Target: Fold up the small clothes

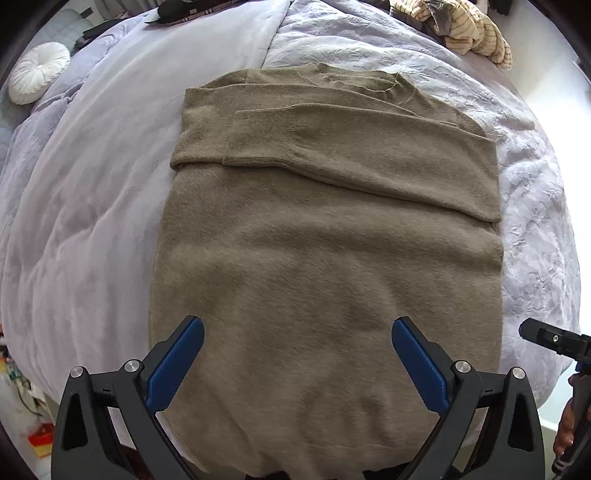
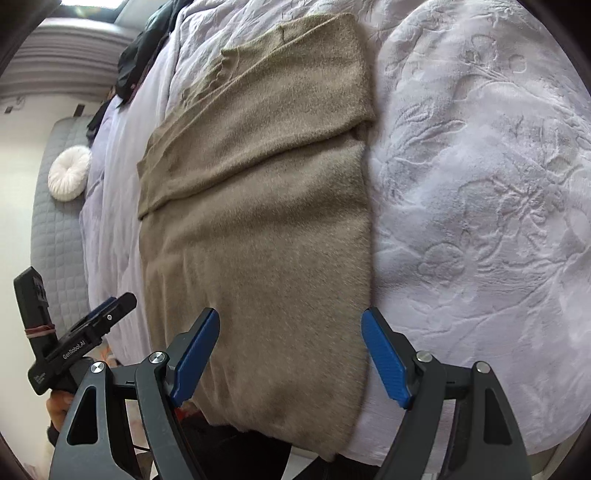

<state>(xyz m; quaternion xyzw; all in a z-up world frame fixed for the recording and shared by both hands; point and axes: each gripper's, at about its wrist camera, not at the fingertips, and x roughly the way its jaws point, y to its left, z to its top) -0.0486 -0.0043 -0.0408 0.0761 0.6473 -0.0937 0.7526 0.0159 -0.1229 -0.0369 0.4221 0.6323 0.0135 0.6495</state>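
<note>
A tan knit sweater (image 1: 325, 258) lies flat on a bed, spread over a pale lilac blanket (image 1: 92, 221) with an embossed floral pattern; both sleeves are folded across the chest, one lying over the other in a band below the collar, and the body runs down toward the near edge of the bed, where the hem hangs just over it.

The left gripper (image 1: 297, 345) hangs above the lower part of the sweater, pointing straight down; its jaws stand wide apart, with blue pads on the inner faces, and nothing is clamped between them; whether the tips touch the knit cannot be told. The right gripper (image 2: 290, 334) is over the sweater's lower right side, tilted downward; its jaws are also apart and hold nothing; the sweater's right edge runs just inside the right-hand pad. Each gripper shows at the edge of the other's view, beside the sweater's hem.

A round white cushion (image 1: 38, 72) sits at the far left of the bed; a heap of striped cream clothes (image 1: 469, 26) lies at the far right corner, well apart from the sweater; dark garments (image 2: 144, 55) lie at the head of the bed.
</note>
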